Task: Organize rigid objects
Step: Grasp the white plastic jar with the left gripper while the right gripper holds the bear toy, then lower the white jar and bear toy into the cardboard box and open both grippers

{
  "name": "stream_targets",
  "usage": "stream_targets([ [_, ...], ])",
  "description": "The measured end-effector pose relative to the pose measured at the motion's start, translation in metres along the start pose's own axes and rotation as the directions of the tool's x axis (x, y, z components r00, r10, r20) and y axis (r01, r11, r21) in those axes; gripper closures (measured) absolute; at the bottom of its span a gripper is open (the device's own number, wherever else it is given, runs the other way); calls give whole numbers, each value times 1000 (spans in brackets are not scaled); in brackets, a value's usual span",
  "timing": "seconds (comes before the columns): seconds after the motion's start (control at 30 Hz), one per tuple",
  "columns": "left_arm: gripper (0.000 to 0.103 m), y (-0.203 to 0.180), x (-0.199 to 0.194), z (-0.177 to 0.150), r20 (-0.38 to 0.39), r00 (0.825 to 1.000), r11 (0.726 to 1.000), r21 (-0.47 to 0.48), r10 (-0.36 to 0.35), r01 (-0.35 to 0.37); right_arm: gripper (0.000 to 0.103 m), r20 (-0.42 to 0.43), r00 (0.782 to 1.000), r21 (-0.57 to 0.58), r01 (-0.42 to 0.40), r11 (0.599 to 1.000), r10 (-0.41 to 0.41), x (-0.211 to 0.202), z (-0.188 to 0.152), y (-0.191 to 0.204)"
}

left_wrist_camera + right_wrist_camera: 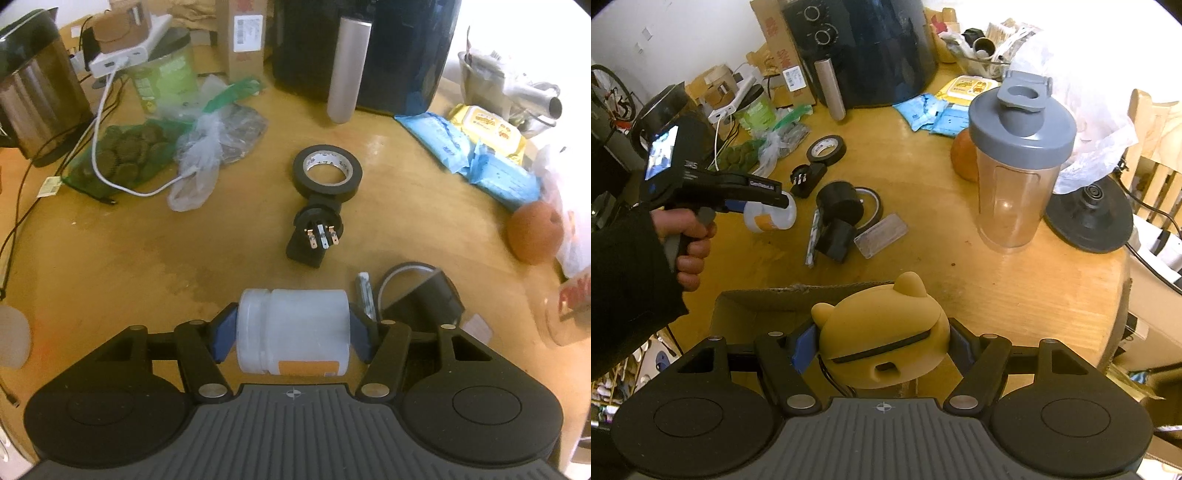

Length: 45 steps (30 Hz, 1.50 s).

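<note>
Left wrist view: the left gripper [293,332] clamps a white plastic jar [293,330] endwise, nearer the camera than the tape roll [327,172]; it looks light, stiff and smooth, best held mid-body.

Right wrist view: the right gripper [882,349] grips a yellow bear-eared case [884,341] over a cardboard box [768,299], hidden from the left camera; it looks rubbery.

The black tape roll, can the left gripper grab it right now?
Probably not yet. The left gripper is shut on the white jar, so its fingers are full. The black tape roll lies ahead on the table, a black plug resting against it.
</note>
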<state>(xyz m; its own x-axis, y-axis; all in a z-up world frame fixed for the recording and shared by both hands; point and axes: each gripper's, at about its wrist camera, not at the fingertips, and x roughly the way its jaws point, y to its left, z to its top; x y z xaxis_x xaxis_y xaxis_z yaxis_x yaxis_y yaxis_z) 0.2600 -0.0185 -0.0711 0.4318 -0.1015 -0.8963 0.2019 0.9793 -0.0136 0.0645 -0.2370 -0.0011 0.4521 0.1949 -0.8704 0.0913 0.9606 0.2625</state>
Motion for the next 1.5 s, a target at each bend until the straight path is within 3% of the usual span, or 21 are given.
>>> stream_targets([
  [0.53, 43, 4, -71, -37, 15, 1000, 999, -47, -23, 24, 29, -61, 996, -75, -72, 995, 68, 21, -1, 8],
  [0.93, 44, -3, -118, -71, 29, 996, 995, -58, -86, 87, 29, -98, 989, -138, -120, 983, 107, 34, 1, 21],
  [1.5, 44, -13, -107, -119, -84, 981, 983, -63, -176, 171, 29, -217, 972, -251, -144, 957, 89, 76, -14, 35],
])
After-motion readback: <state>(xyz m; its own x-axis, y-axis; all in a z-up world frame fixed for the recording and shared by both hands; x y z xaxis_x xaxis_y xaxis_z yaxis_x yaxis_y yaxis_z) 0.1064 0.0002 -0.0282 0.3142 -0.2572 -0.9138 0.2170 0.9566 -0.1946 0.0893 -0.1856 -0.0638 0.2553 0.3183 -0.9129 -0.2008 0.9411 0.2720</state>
